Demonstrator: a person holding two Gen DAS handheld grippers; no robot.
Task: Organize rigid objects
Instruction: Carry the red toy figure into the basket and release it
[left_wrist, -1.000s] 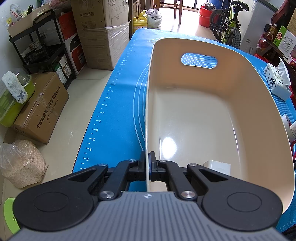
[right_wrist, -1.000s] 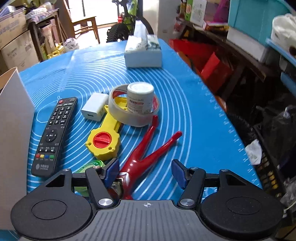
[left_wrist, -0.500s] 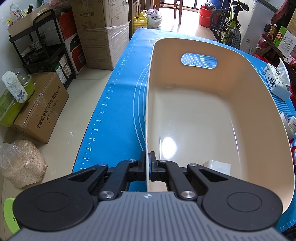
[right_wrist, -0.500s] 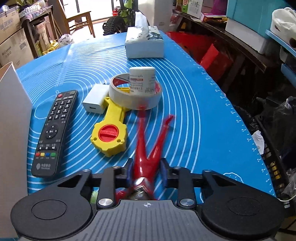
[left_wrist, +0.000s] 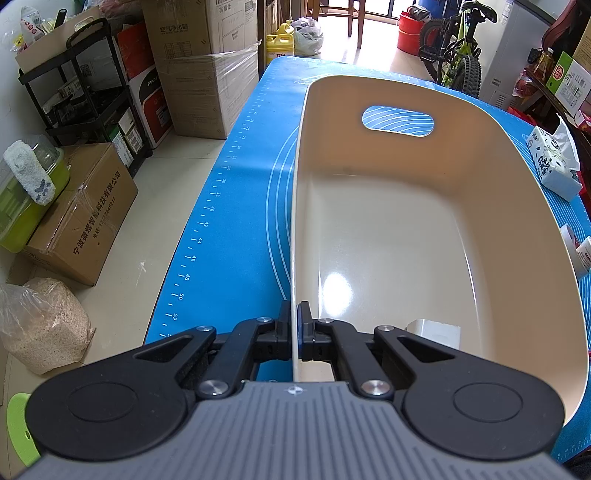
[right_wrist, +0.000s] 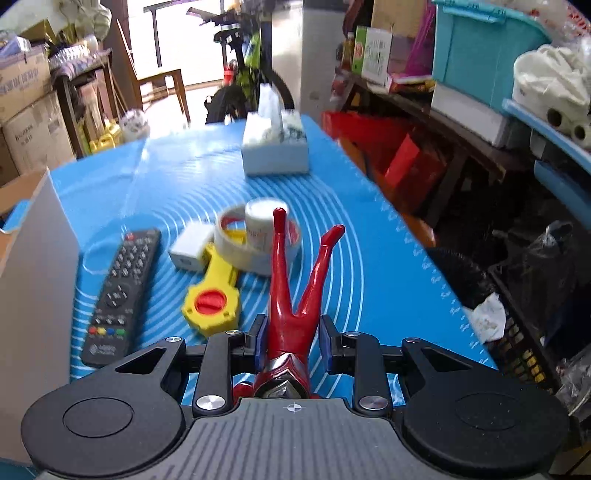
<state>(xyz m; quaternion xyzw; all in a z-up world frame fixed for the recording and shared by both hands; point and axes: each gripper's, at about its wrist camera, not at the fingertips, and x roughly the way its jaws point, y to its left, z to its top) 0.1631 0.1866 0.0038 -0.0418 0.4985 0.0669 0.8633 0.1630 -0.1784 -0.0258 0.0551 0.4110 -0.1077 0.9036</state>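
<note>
My left gripper is shut on the near left rim of a cream plastic bin standing on the blue mat; a small white block lies in the bin's near corner. My right gripper is shut on a red toy figure, lifted off the mat with its legs pointing away. Below it on the mat lie a black remote, a yellow toy wrench, a white adapter, a tape roll and a white jar inside the roll.
A tissue box stands at the far end of the mat. The bin's pale wall rises at the left of the right wrist view. Shelves and red crates crowd the right side; cardboard boxes sit on the floor at the left.
My right gripper closed on the red figure and lifted it off the mat, tilting its legs up. The left gripper and the bin stayed still.
</note>
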